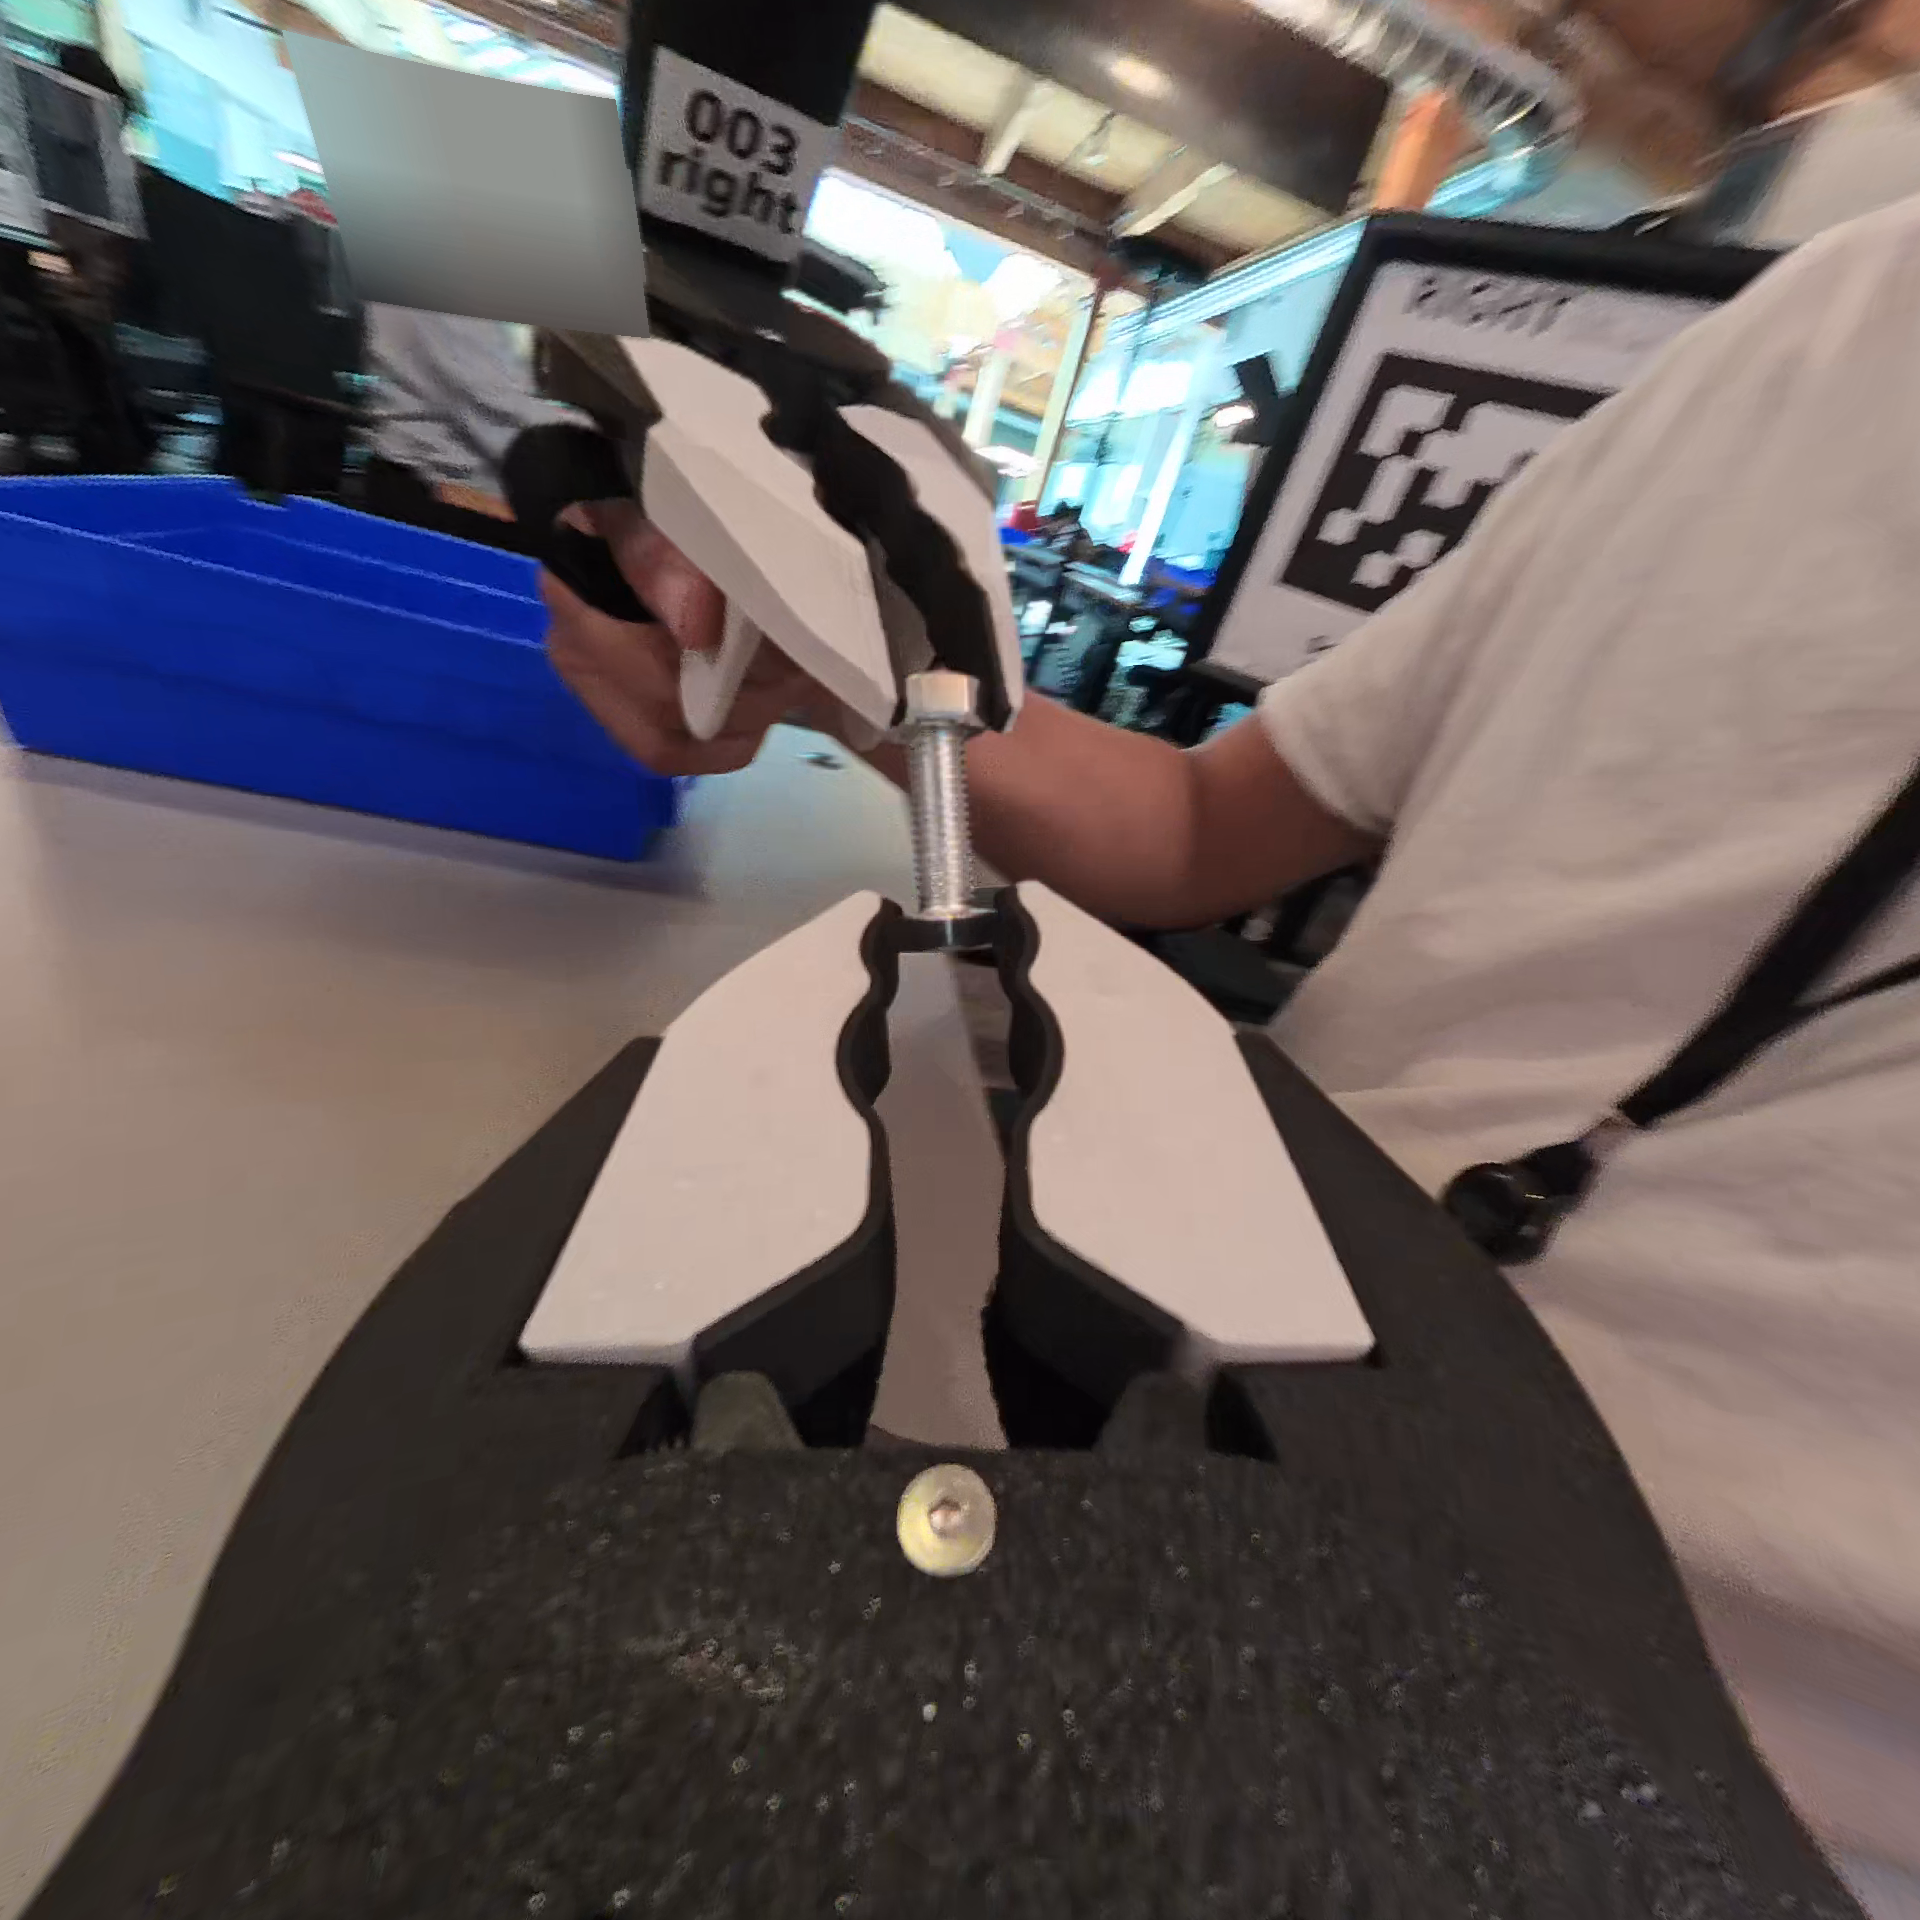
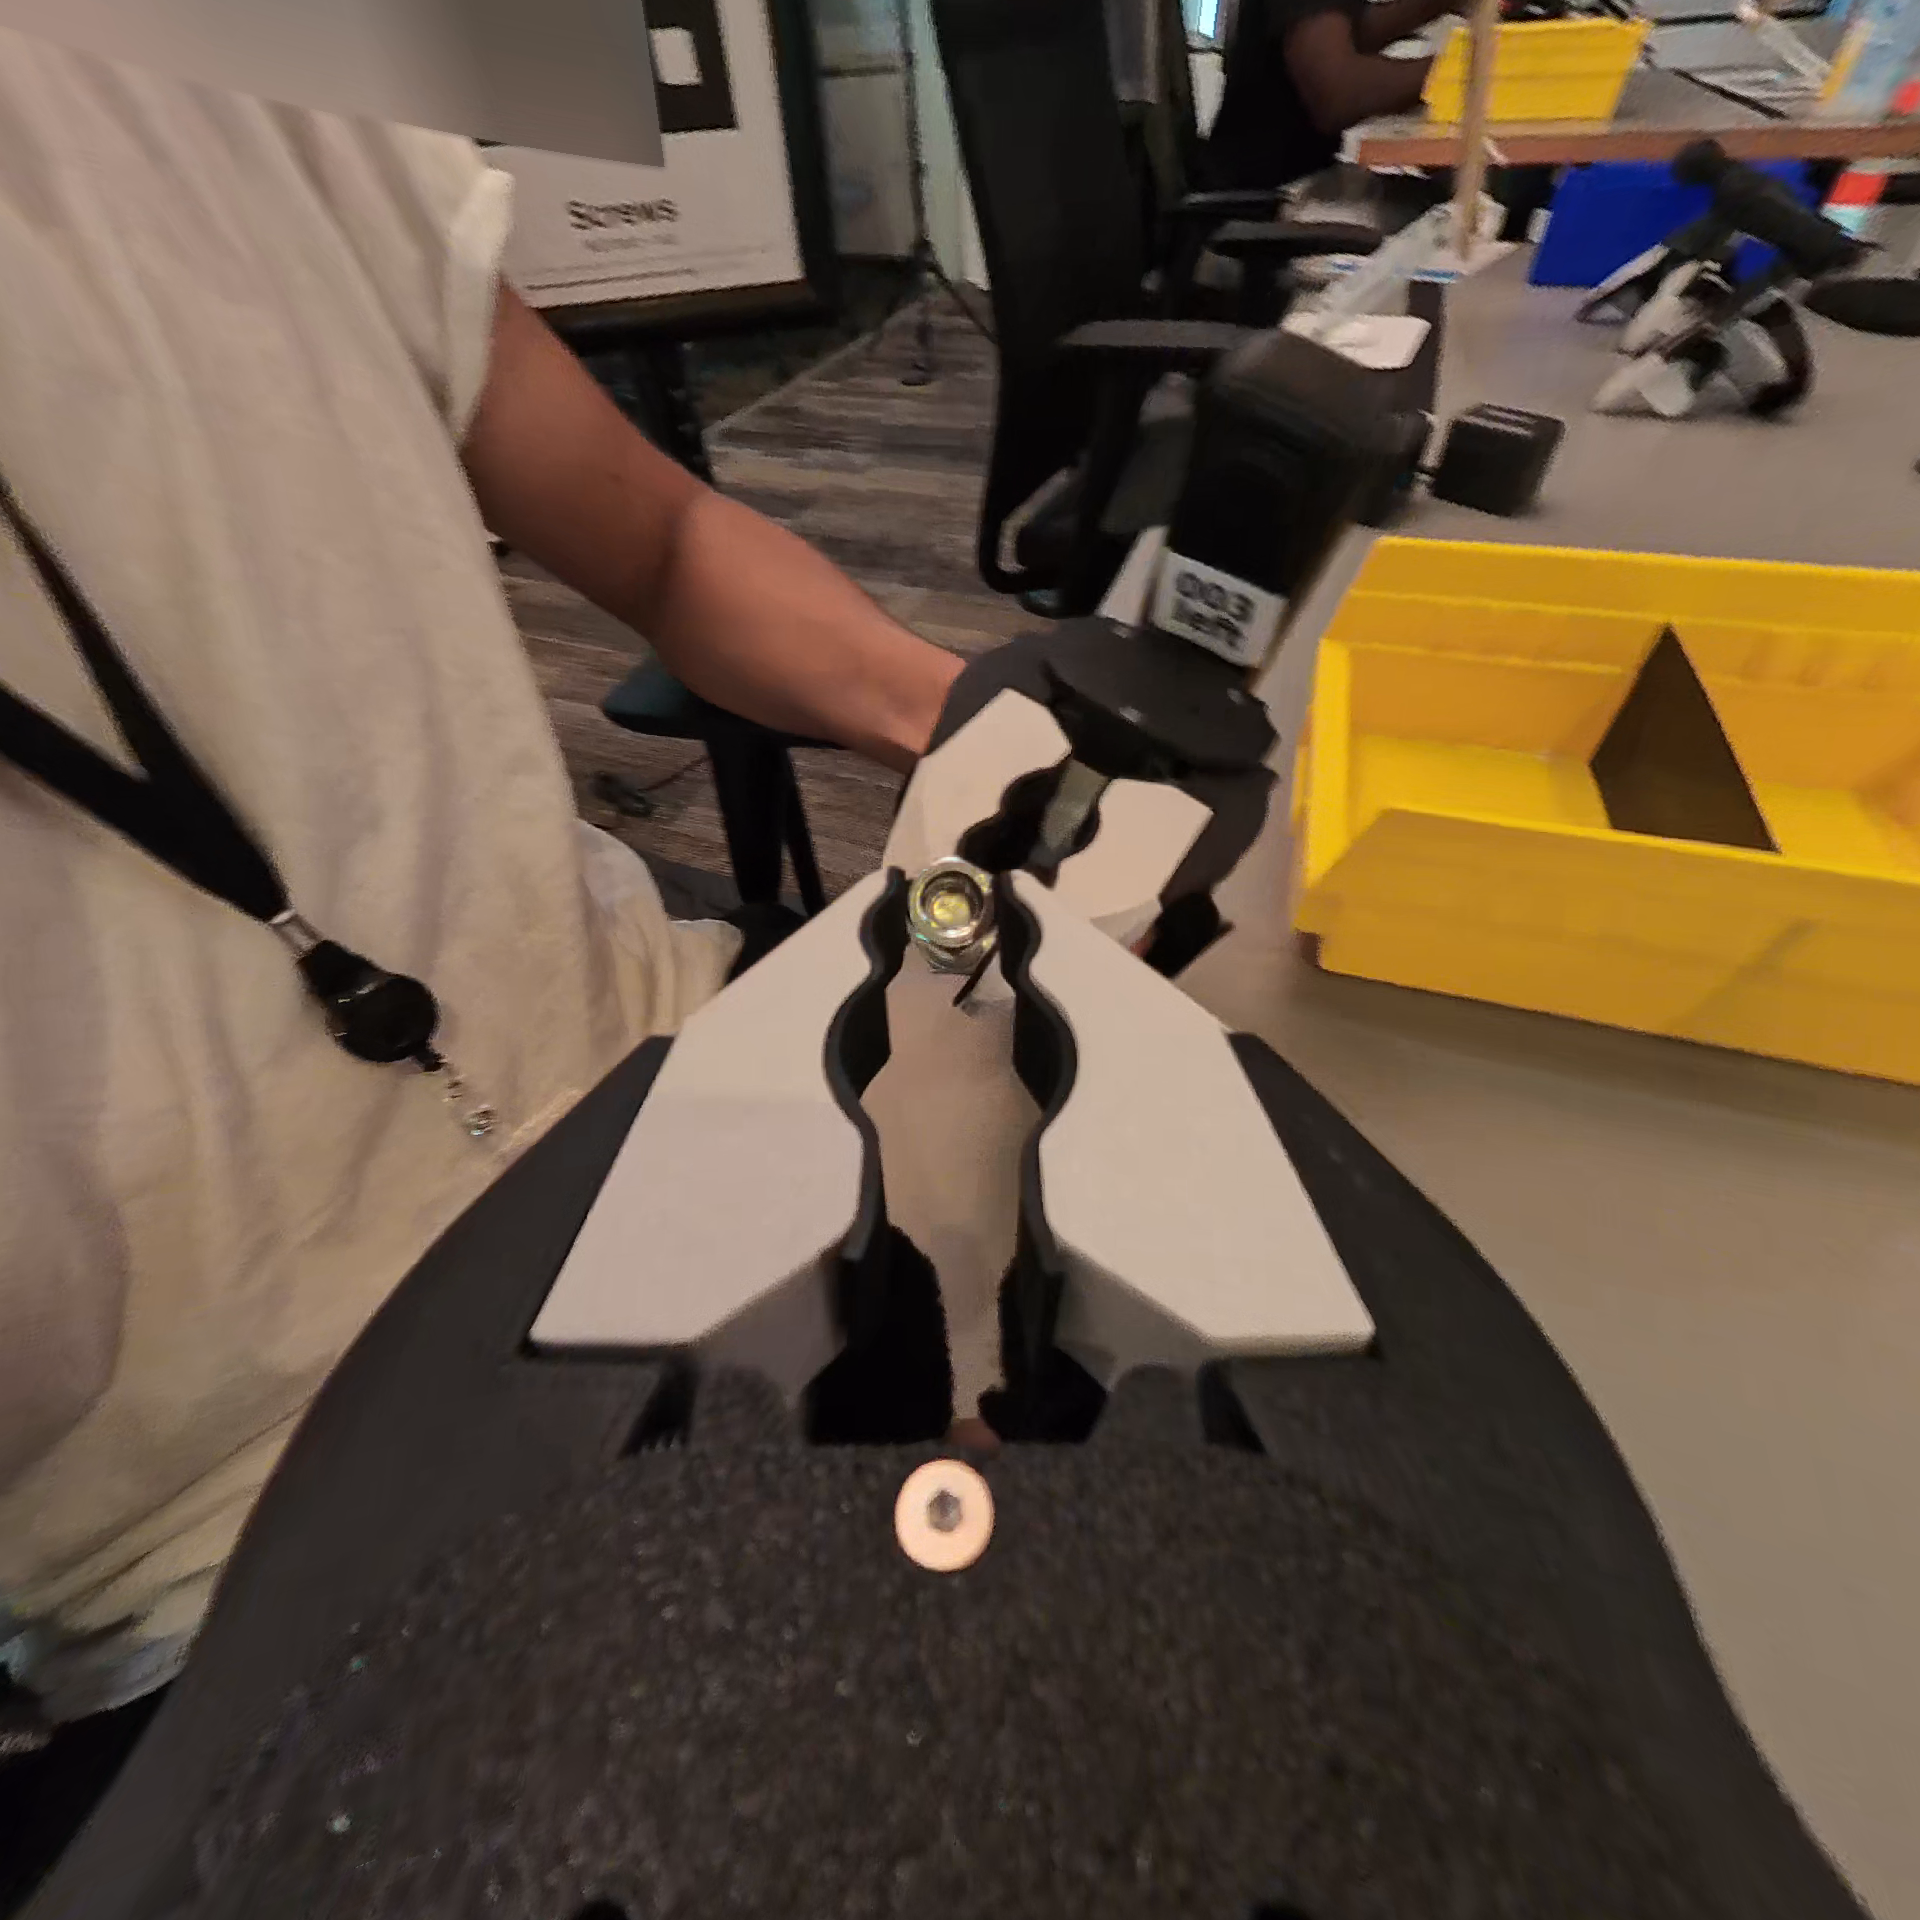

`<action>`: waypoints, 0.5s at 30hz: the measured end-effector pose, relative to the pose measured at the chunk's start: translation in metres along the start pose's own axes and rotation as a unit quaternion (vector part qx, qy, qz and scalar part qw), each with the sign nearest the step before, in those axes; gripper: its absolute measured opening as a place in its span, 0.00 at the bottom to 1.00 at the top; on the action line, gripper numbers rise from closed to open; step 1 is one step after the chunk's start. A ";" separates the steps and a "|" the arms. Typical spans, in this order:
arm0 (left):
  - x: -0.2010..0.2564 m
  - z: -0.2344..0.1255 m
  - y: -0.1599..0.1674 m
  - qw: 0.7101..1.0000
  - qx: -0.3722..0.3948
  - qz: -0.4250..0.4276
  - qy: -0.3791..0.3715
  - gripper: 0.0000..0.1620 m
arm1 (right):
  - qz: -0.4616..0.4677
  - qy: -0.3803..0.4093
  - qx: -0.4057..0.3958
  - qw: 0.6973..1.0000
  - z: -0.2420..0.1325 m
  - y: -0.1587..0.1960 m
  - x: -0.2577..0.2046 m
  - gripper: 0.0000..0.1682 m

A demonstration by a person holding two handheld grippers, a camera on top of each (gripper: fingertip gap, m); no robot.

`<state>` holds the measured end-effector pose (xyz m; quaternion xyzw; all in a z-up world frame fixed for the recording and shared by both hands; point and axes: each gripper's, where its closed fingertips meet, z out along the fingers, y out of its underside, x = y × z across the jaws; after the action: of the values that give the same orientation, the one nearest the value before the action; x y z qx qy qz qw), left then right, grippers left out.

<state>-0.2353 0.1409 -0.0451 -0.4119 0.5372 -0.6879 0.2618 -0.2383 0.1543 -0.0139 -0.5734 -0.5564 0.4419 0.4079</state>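
Note:
A silver hex-head bolt (image 1: 940, 810) stands upright above the grey table (image 1: 312, 1039), held between both grippers. My left gripper (image 1: 948, 920) is shut on a nut (image 1: 954, 928) at the bolt's lower end. My right gripper (image 1: 940, 707) comes down from above and is shut on the bolt's head. In the right wrist view I look down on the bolt head (image 2: 945, 902), end-on between my right gripper's (image 2: 948, 912) tips. The left gripper (image 2: 1013, 836) lies just beyond it. A hand holds each gripper.
A blue bin (image 1: 312, 644) stands on the table to the left. A yellow bin (image 2: 1558, 883) stands on the other side. The person's white-shirted torso (image 2: 260, 623) is close by. Another gripper (image 2: 1714, 332) and a small black box (image 2: 1496, 468) lie farther off. Less than 4 cm separates the two grippers' tips.

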 end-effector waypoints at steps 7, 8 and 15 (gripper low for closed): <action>0.018 0.001 -0.001 0.997 0.007 -0.039 0.069 0.11 | -0.048 -0.043 -0.011 0.998 0.006 -0.006 -0.015 0.10; 0.017 0.001 -0.002 0.997 0.009 -0.039 0.065 0.11 | -0.048 -0.043 -0.011 0.998 0.006 -0.007 -0.014 0.10; -0.019 -0.007 -0.005 0.997 0.016 -0.001 -0.070 0.11 | 0.046 0.071 -0.001 0.996 -0.003 0.001 0.023 0.10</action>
<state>-0.2307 0.1613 -0.0462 -0.4559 0.5058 -0.6660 0.3046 -0.2356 0.1772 -0.0157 -0.6289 -0.4994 0.4175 0.4252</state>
